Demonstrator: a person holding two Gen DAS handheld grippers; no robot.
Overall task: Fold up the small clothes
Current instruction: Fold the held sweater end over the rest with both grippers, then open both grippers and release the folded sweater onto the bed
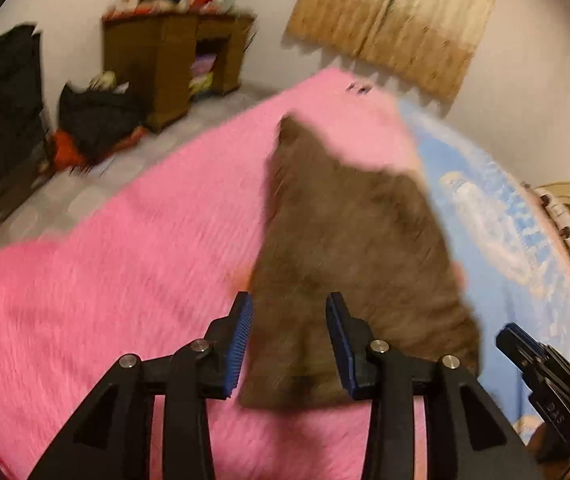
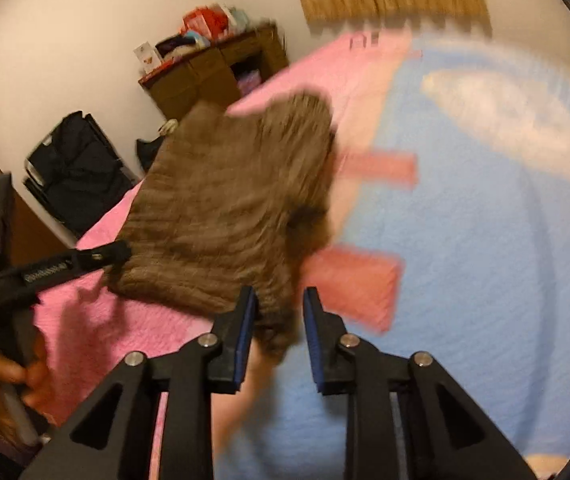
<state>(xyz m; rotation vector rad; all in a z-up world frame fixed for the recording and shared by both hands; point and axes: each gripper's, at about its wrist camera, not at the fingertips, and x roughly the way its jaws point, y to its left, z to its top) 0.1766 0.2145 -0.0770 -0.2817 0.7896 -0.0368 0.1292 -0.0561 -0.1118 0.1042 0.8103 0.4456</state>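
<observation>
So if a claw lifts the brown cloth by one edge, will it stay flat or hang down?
The brown cloth will probably hang down: it lies limp on the pink blanket, following its surface. Its ribbed, fuzzy weave suggests it will not slip easily between pads. It looks thin and small, so likely light.

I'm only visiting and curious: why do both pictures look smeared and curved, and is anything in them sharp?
Left wrist view: the brown cloth and pink blanket are streaked by motion blur, while the fingers stay crisp. Right wrist view: the blue sheet is smeared worst. Both: a fisheye lens bends the room into a circle with dark corners, under dim, warm light.
</observation>
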